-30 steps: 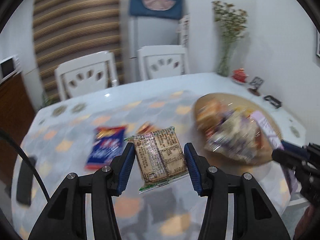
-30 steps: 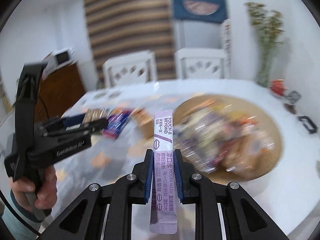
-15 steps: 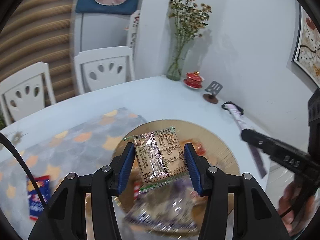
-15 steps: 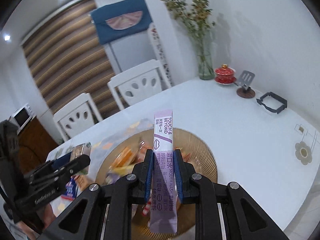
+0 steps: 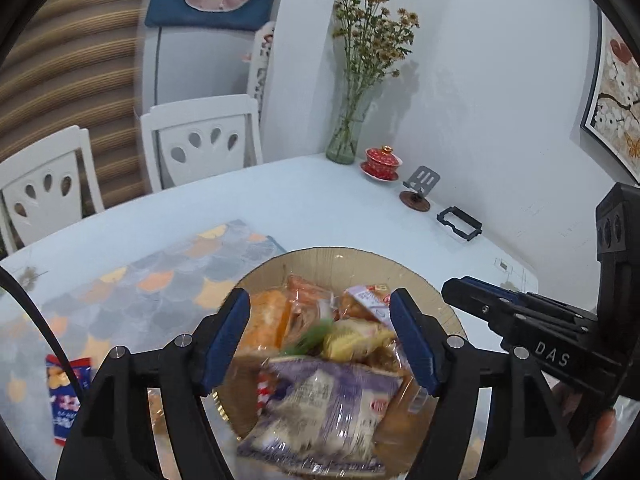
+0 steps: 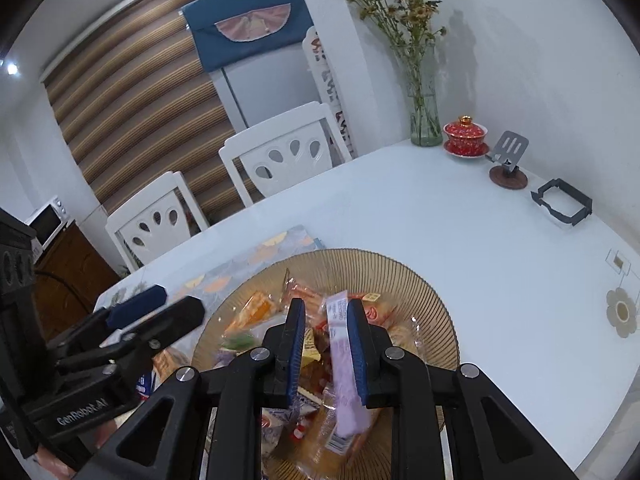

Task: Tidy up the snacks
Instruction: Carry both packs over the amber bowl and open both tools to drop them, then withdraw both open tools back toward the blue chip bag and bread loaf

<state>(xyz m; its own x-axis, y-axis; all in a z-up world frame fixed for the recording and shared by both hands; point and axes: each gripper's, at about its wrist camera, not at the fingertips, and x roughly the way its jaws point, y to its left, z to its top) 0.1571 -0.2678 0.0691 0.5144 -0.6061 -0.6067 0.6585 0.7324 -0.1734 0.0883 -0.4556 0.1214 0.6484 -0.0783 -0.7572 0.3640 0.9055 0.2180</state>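
while left gripper [image 5: 320,340] just opened, empty over tray [image 5: 424,280], right gripper [image 6: 326,344] parted, sachet [image 6: 344,364] loose.

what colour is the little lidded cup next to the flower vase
Red with gold trim: the lidded cup sits on a matching saucer beside the vase, clearest in the right wrist view.

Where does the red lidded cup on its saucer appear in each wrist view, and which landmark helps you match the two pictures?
Left wrist view: the red lidded cup sits right of centre, at the table's far edge by the wall.
Right wrist view: the red lidded cup is at upper right, in the same spot.
Shared landmark: the glass vase of dried flowers, just left of it.
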